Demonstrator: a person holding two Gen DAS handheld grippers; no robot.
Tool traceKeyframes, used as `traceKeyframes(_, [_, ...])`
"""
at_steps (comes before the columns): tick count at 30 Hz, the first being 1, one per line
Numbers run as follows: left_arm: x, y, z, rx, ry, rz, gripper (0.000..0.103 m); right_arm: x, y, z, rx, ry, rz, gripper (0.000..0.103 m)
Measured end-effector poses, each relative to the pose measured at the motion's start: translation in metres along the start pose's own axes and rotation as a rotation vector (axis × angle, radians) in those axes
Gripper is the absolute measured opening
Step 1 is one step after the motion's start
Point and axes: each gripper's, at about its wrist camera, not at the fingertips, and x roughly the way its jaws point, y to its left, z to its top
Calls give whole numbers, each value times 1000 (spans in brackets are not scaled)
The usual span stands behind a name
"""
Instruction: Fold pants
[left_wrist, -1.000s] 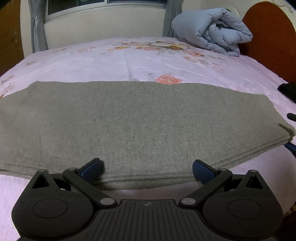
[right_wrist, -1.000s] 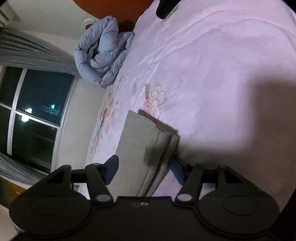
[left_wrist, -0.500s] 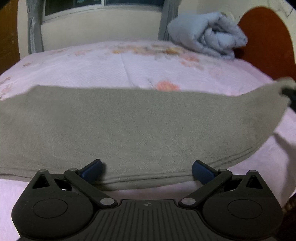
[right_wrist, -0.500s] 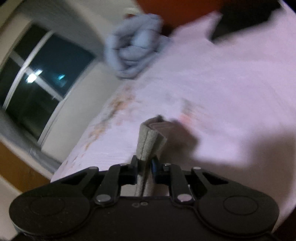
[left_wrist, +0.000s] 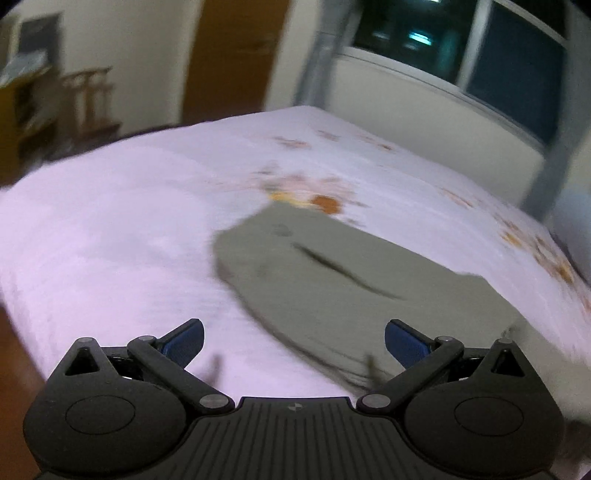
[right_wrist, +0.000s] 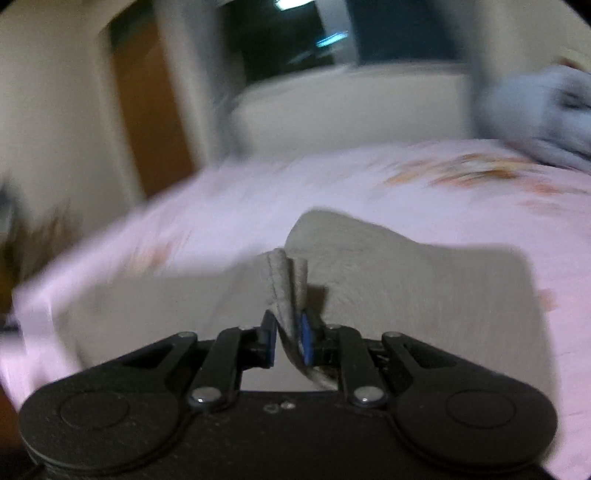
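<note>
Two black grippers over pink floral bed sheet (left_wrist: 110, 240): right gripper (right_wrist: 288, 334) narrow, jaws easing open, pinching bunched end of grey-green woollen pants (right_wrist: 424, 288); left gripper (left_wrist: 293, 343) wide, holding nothing. Pants flat on bed, long axis running ahead-right from left gripper, right hand nearer.

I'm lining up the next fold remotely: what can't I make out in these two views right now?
- Left wrist view: motion blur smears the pants, so fold edges and layers are unreadable; the near end hides behind the open left gripper.
- Right wrist view: the right gripper has the pants hem between its opening jaws; how many layers is hidden behind them.
- Right wrist view: blur; the bed is cut off at the left edge.
</note>
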Motion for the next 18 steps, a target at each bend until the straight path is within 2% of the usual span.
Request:
traceKeyframes(2, [3, 16, -1, -35, -1, -4, 103, 6, 36, -22, -194, -55, -115, 15])
traceKeyframes(3, [5, 20, -3, -38, -1, -6, 103, 3, 40, -24, -210, -60, -127, 15])
traceKeyframes(8, [26, 15, -13, -60, 38, -40, 103, -16, 24, -3, -142, -61, -39, 16])
traceKeyframes(11, [34, 9, -17, -55, 61, -48, 103, -7, 26, 0, -211, -8, -46, 18])
traceKeyframes(13, [36, 7, -18, -50, 65, -53, 103, -5, 31, -5, -233, -13, -53, 21])
traceKeyframes(15, [39, 9, -18, -58, 86, -46, 103, 0, 41, -4, -270, -30, -63, 16])
traceKeyframes(18, [42, 15, -25, -68, 120, -37, 103, -7, 45, 0, -259, -68, -59, 13])
